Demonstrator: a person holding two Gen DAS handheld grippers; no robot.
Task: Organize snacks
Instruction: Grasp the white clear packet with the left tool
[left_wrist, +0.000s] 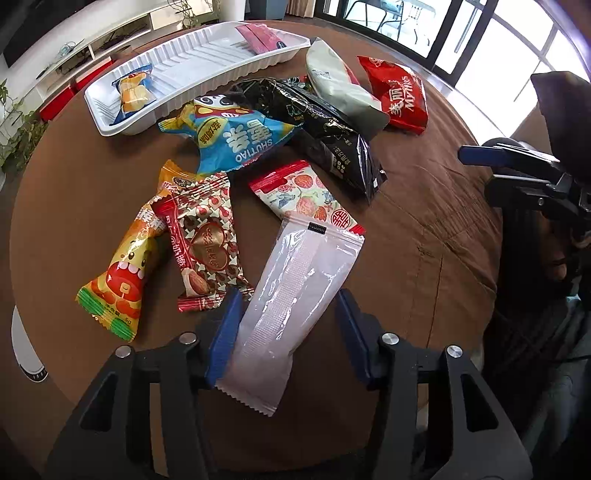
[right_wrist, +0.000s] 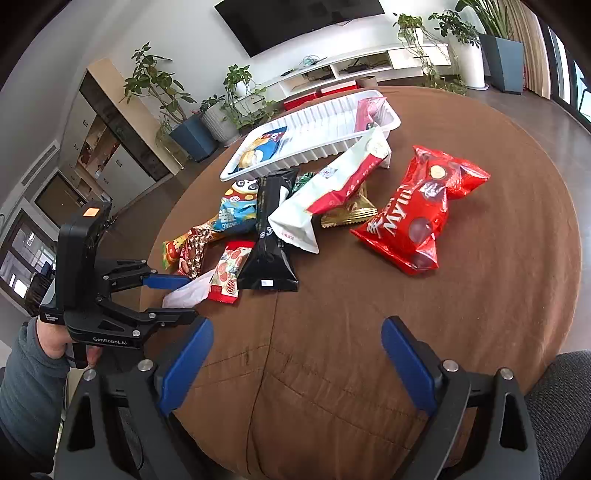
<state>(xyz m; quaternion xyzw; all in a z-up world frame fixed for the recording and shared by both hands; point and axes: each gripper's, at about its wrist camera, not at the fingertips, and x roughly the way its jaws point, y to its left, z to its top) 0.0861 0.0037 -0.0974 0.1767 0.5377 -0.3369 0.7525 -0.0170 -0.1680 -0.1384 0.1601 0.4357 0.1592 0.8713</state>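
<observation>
left wrist: long white plastic snack packet (left_wrist: 295, 302) is being straddled by the left gripper (left_wrist: 288, 332), blue pads wide apart, not clamped | right wrist: right gripper (right_wrist: 295, 365) is being held wide open, nothing gripped, over brown tablecloth (right_wrist: 369, 314); ribbed white plastic tray (right_wrist: 325, 147) lying far ahead

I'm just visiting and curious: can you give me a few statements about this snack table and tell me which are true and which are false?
1. The white tray holds two snacks. True.
2. The left gripper straddles the white packet. True.
3. The right gripper holds the red bag. False: it is open and holds nothing.
4. The black bag lies in the tray. False: it lies on the brown tablecloth.
</observation>
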